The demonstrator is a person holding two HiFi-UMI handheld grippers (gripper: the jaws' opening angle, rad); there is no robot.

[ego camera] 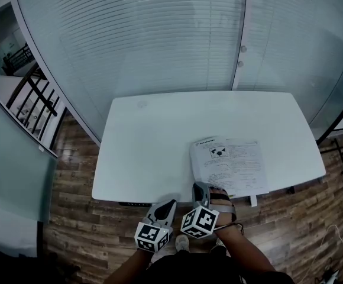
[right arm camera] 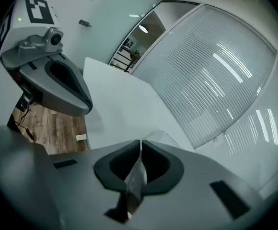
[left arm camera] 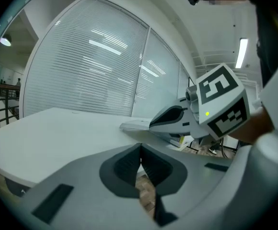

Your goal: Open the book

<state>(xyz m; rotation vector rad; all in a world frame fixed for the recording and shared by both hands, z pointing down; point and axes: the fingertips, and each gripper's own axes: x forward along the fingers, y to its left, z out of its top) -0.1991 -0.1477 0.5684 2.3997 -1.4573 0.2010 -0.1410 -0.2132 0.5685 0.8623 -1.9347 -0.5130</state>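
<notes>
The book (ego camera: 230,165) lies flat toward 4 o'clock on the white table (ego camera: 154,147), near its front edge. The right gripper (ego camera: 202,190) is at the book's 7 o'clock corner, clenched on a thin sheet of it. The left gripper (ego camera: 164,208), at the right one's 8 o'clock, is clenched on nothing.

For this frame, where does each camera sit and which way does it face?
Head view: on the head, looking steeply down at table and book; forearms, left gripper, right gripper at bottom.
Left gripper view: on the left gripper, facing across the table to the blinds; own jaws below, right gripper at right.
Right gripper view: on the right gripper, facing the table and blinds; own jaws, left gripper upper left.
Shared: each gripper view shows the other gripper; all show the table.
</notes>
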